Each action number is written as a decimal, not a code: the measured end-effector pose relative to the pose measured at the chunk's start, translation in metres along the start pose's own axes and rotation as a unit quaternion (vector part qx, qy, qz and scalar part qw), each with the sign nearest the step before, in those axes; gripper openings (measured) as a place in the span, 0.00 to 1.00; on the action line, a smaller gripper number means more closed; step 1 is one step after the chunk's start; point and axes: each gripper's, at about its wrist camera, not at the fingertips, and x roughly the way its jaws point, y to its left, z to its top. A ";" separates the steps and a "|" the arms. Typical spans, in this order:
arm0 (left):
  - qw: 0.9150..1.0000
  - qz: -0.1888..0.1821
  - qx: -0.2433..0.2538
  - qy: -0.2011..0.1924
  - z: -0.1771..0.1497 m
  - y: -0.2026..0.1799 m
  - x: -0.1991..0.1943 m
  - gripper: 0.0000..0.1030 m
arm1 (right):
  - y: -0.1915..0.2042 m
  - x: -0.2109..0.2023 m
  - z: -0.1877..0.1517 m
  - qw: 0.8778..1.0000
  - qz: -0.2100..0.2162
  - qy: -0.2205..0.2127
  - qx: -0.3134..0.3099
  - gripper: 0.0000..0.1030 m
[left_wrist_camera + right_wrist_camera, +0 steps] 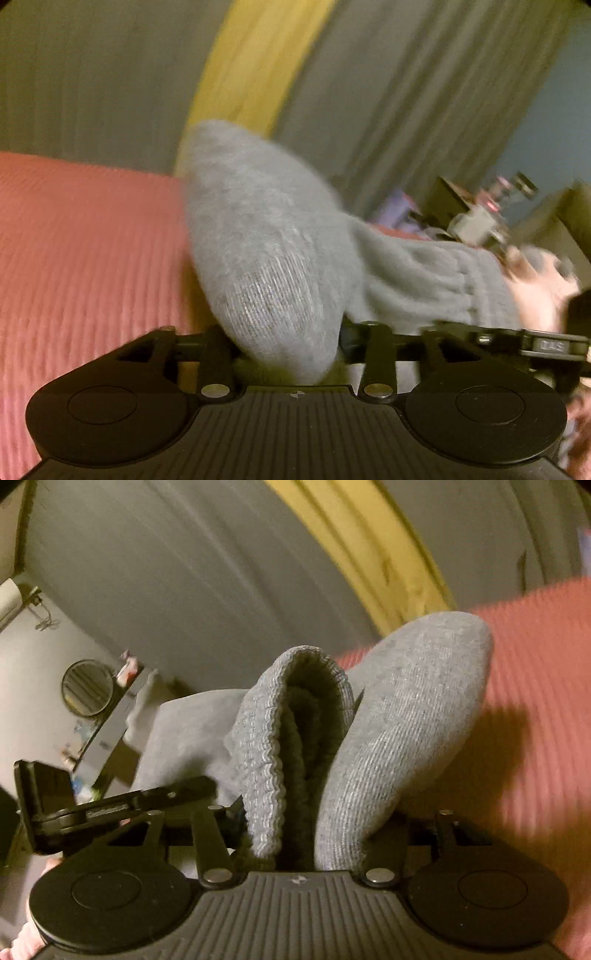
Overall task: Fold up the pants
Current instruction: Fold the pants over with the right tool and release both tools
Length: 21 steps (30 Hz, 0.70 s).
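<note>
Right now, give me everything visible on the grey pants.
The grey pants are a soft knit, fleecy-looking fabric with fine vertical ribbing. A thicker ribbed band, likely a cuff or the waistband, stands folded in a loop in the right wrist view. The garment is bunched and lifted, not flat: the right gripper clamps one bunch, the left gripper another, with fabric spanning between them. Below lies a pink ribbed bedspread; whether the pants still touch it cannot be told. The left view is blurred.

Left claw point(291, 343) grips bunched grey pants point(266, 258), fingertips hidden by the cloth. Right claw point(306, 834) clamps the ribbed waistband fold likewise, both raised, pointing downward.
</note>
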 end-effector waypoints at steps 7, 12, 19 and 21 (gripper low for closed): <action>0.988 0.150 0.039 -0.009 -0.040 0.010 -0.003 0.93 | 0.016 0.002 0.010 0.960 -0.253 -0.037 -0.117 0.96; 0.983 0.168 0.050 0.045 -0.096 0.016 0.014 0.93 | 0.009 0.024 -0.031 0.958 -0.260 0.012 -0.122 0.96; 0.987 0.160 0.009 0.023 -0.109 0.030 0.002 0.93 | -0.011 0.026 -0.053 0.952 -0.289 0.032 -0.098 0.96; 0.985 0.169 0.028 0.022 -0.112 0.022 0.003 0.94 | -0.008 0.029 -0.051 0.947 -0.297 0.040 -0.113 0.96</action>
